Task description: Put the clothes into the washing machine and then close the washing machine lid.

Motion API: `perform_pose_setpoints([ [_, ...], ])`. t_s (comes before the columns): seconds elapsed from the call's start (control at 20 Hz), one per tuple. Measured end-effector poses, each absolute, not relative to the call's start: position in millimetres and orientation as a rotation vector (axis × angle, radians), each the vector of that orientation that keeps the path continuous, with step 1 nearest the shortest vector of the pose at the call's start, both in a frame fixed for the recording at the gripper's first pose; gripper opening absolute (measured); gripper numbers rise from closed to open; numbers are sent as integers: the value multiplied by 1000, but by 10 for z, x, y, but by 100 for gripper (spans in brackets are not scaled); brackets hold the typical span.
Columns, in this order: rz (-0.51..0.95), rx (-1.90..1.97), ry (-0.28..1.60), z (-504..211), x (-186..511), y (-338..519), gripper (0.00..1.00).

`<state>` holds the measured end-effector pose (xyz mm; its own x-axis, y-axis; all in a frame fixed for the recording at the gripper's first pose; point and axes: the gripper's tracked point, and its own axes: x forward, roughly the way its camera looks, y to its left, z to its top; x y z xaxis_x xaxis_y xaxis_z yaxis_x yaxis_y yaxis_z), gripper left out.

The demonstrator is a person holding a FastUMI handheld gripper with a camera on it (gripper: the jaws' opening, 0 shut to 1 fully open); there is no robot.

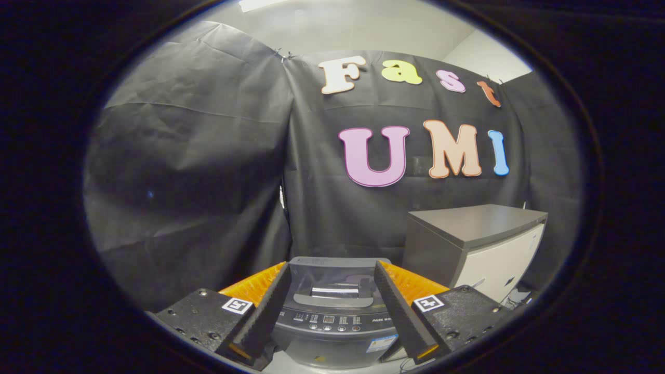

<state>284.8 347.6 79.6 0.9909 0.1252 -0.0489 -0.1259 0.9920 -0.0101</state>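
I hold the gripper spread wide with nothing between its fingers. The washing machine sits ahead, framed between the fingers, lid down. A grey cabinet stands just right of it.

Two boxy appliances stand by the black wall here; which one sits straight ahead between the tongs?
The washing machine, dark grey with a button panel and its lid down, sits between the open tongs. The pale cabinet stands off to the side, beyond them.
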Motion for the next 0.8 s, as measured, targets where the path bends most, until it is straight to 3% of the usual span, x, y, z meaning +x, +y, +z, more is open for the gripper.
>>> perform_pose_setpoints([
  [0.8, 51, 112, 48, 937, 1965, 2630, 97],
])
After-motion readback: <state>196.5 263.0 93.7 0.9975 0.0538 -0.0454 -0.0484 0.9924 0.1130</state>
